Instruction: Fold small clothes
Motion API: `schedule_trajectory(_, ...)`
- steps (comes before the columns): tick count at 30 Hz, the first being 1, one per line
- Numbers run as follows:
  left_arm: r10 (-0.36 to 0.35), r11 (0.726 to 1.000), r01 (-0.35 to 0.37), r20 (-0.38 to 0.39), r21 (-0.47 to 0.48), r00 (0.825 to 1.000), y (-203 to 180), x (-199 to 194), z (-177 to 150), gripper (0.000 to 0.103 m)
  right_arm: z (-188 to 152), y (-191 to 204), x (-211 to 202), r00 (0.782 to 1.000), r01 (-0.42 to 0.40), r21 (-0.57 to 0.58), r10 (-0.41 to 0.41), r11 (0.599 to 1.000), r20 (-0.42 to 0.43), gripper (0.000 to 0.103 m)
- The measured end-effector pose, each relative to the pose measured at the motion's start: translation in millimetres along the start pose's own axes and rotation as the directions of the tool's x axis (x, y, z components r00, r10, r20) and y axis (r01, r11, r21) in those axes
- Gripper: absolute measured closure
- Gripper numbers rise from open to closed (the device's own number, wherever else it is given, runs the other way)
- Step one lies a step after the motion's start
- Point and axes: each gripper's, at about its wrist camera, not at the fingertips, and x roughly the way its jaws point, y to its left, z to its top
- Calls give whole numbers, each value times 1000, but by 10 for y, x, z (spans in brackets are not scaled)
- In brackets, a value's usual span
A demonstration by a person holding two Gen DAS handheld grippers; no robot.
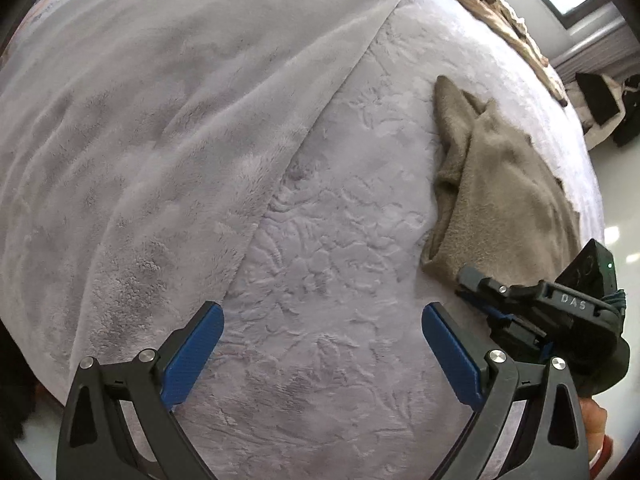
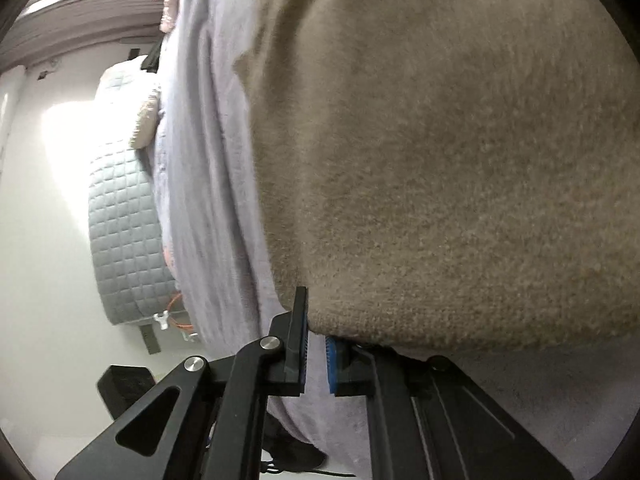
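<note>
A beige knitted garment [image 1: 504, 184] lies crumpled on the right side of the pale embossed bed cover [image 1: 340, 240]. Up close in the right wrist view the garment [image 2: 460, 160] fills most of the picture. My right gripper [image 2: 316, 320] is shut on its lower edge, with the knit pinched at the tips of the blue pads. From the left wrist view the right gripper [image 1: 468, 278] sits at the garment's near corner. My left gripper [image 1: 322, 312] hovers open over bare cover to the left of the garment, with nothing between its fingers.
A plush pale blanket [image 1: 160, 120] covers the left half of the bed. Brown patterned cloth [image 1: 500, 4] lies along the far edge. Beside the bed stands a grey quilted pad [image 2: 124, 220] on a white floor [image 2: 40, 280]. A hand [image 1: 596, 420] holds the right gripper.
</note>
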Motion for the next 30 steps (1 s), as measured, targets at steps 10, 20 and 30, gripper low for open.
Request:
schedule_trajectory(10,43,994,-41,-14,102,999,-284,36,1,3,-247,248,105,982,138,-178,-159,974,-105,95)
schedule_trajectory(20,55,986,-49,-36,157,998,-516,103,-58,3,-336,-12,-608,970,233,-150,-240,961,-29,68)
schedule_trajectory(30,37,984,-20,-92,177,995,-729,206,-97,3,-372,-437,-1148,965,263,-63,-262,963,24,56)
